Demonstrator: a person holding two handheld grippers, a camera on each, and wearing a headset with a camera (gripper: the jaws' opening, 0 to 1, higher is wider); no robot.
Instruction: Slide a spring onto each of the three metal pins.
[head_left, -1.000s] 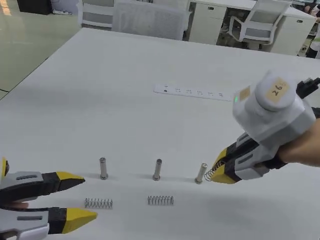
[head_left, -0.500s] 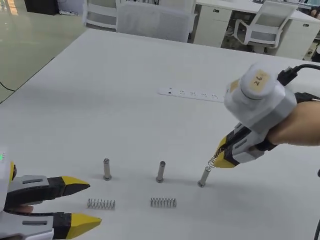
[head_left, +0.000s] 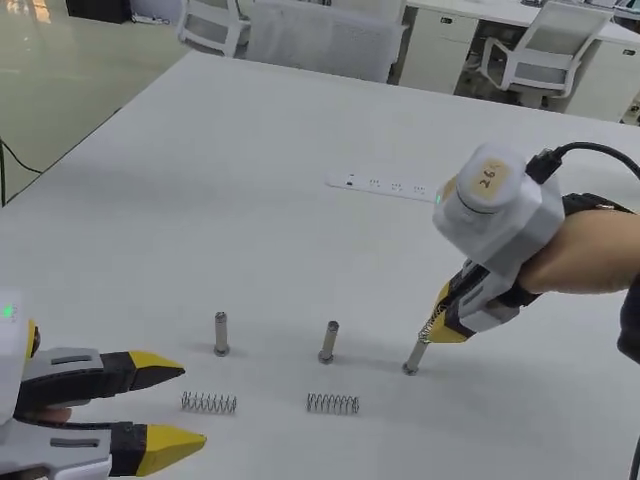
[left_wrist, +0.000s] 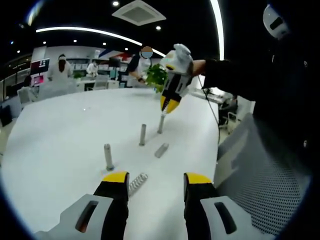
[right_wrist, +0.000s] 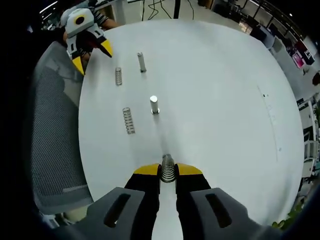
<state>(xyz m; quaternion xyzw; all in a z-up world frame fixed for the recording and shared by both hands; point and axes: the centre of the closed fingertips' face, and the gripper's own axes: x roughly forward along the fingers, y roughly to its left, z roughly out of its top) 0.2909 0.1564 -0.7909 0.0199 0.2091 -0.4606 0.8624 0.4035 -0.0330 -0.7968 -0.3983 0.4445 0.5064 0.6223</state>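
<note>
Spring (head_left: 430, 326), pinched in right gripper (head_left: 443, 329), has risen to tip of right pin (head_left: 414, 357), seemingly starting 1 of 3; left gripper (head_left: 172, 405) wide.

Head view: the lower left edge cuts off the left gripper (head_left: 192, 405) behind its jaws. The right gripper (head_left: 443, 325) hides the upper end of the spring (head_left: 429, 327) it holds, and the arm behind it runs out at the right edge. The sockets on the power strip (head_left: 385, 186) are too small to count.

Right gripper view: spring and jaws cover the pin (right_wrist: 166, 159) below its top. Whether the spring is already over it cannot be determined.
</note>
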